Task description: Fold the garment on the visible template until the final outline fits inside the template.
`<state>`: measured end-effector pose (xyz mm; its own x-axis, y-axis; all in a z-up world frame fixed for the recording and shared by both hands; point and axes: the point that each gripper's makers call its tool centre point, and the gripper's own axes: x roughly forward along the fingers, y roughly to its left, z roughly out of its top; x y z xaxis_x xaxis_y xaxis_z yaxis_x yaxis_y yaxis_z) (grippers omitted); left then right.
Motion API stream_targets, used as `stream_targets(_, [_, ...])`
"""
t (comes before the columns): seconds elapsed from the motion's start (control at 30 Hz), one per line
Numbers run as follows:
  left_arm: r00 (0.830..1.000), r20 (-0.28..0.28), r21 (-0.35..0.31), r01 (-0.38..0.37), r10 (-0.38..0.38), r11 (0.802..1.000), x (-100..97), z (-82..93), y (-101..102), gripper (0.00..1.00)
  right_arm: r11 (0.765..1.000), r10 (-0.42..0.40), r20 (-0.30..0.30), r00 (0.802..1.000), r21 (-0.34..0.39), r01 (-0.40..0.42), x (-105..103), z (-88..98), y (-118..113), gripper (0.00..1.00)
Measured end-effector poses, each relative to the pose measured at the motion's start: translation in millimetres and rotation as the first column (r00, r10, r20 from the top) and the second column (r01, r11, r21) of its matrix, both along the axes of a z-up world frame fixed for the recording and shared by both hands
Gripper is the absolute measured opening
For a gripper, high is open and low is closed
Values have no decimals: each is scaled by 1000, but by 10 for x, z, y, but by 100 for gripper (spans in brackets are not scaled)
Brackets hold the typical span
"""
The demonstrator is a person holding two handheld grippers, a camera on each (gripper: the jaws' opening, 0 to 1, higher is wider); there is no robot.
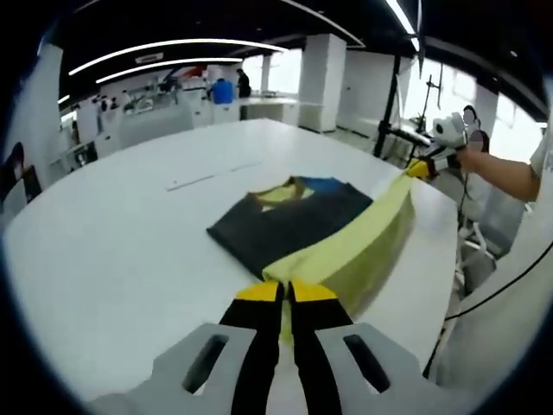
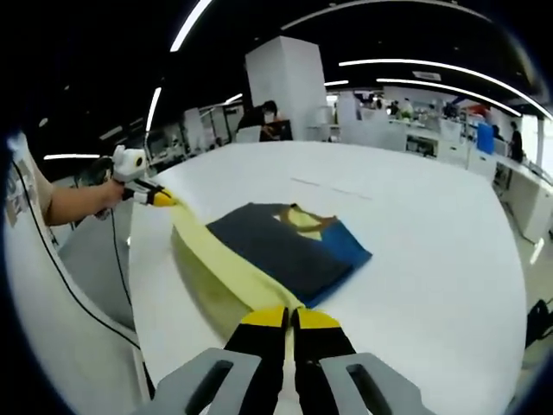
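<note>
Both claws, left [image 1: 287, 292] and right [image 2: 289, 318], pinch the garment's [image 1: 298, 220] yellow edge.

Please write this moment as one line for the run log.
left gripper: shut on yellow edge | right gripper: shut on yellow edge | garment: partly folded on white table

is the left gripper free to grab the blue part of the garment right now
Probably not: the left gripper is shut on the yellow edge it holds stretched with the right gripper. The blue part lies uncovered on the white table.
</note>
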<state>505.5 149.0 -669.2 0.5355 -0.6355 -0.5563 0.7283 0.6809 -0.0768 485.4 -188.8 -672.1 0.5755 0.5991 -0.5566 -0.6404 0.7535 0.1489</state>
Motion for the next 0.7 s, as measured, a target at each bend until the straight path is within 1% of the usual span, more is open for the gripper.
stream_targets(0.4, [1000,13,8,1,-1,1000,228,3,-16,0,1000,-7,-10,1000,-13,7,222,-47,-13,0])
stream_targets(0.7, [1000,21,12,0,0,1000,401,35,-17,0,1000,-12,-3,1000,-16,12,380,-13,-18,0])
